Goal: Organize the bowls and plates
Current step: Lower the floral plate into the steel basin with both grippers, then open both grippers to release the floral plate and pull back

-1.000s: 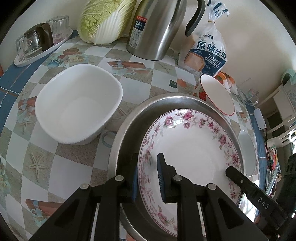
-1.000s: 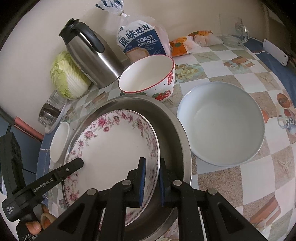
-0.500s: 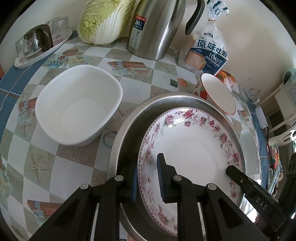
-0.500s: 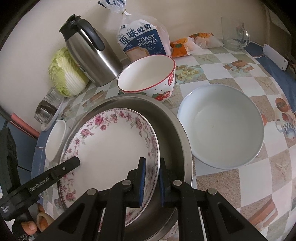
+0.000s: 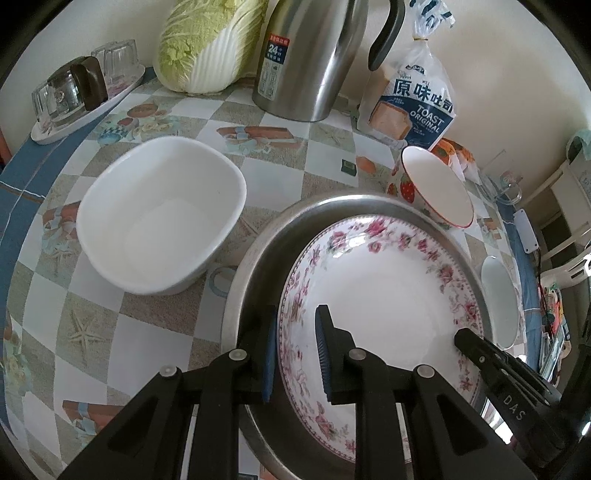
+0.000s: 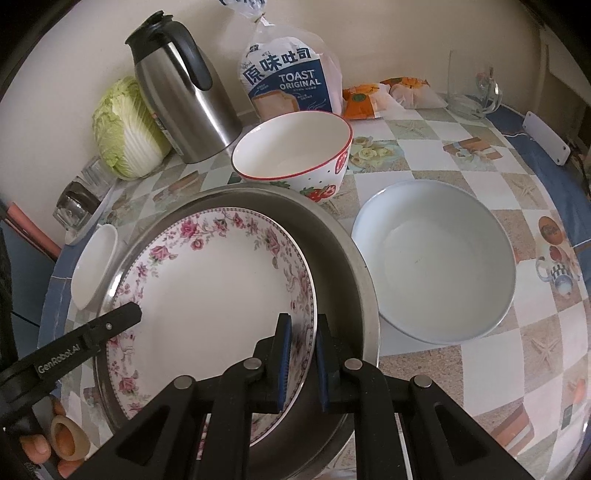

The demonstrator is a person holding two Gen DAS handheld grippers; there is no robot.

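Wall (image 6: pixel 388 33): plain cream, unmarked, directly behind the table's far edge.
Table (image 5: pixel 273 173): covered by a checked cloth in white, grey and beige squares printed with starfish, cups and flowers.
Cloth border (image 6: pixel 546 155): blue band along the table edge.
Furniture (image 5: pixel 569 236): white chair or rack past the table's end, partly seen.
Light: soft, even daylight; faint shadows only; source not visible.
Floor: not visible.

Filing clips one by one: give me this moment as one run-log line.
stage: floral plate in steel basin | left tongs: astride plate rim, grip unclear | right tongs: shut on plate rim
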